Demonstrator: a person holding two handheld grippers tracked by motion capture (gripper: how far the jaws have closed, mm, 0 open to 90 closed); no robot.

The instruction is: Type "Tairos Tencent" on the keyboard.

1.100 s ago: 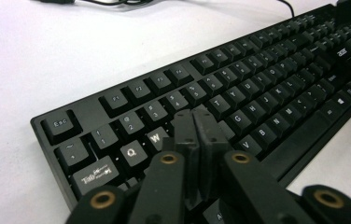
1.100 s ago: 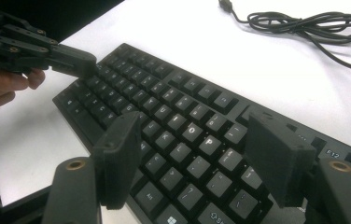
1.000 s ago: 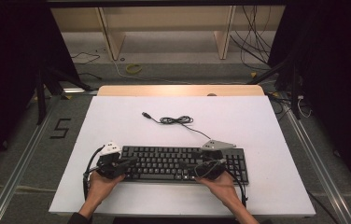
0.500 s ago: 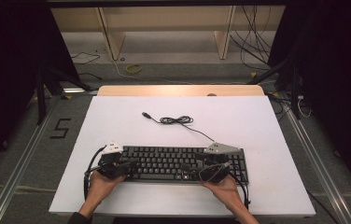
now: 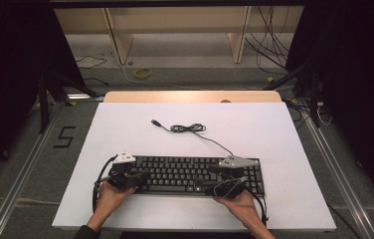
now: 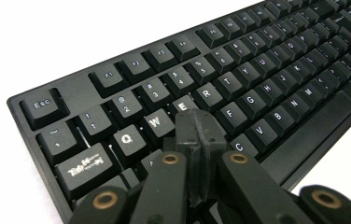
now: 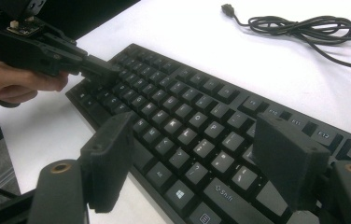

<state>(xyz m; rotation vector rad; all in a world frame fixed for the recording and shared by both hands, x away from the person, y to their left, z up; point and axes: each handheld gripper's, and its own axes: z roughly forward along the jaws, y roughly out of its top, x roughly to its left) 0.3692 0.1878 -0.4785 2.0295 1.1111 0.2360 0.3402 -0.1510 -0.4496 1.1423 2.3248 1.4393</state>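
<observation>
Keyboard [image 5: 195, 174] typing looks underway at lower centre: left gripper [image 6: 196, 128], jaws together, pokes near D, while right gripper [image 7: 197, 158], jaws apart, should close before pressing.

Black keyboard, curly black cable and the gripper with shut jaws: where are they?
black plastic keyboard [image 5: 185, 173], high view, middle key rows.
coiled black cable [image 5: 189, 128], high view, bundled loops.
left gripper [image 6: 196, 125], left gripper view, tips of its closed jaws over the keys.
</observation>
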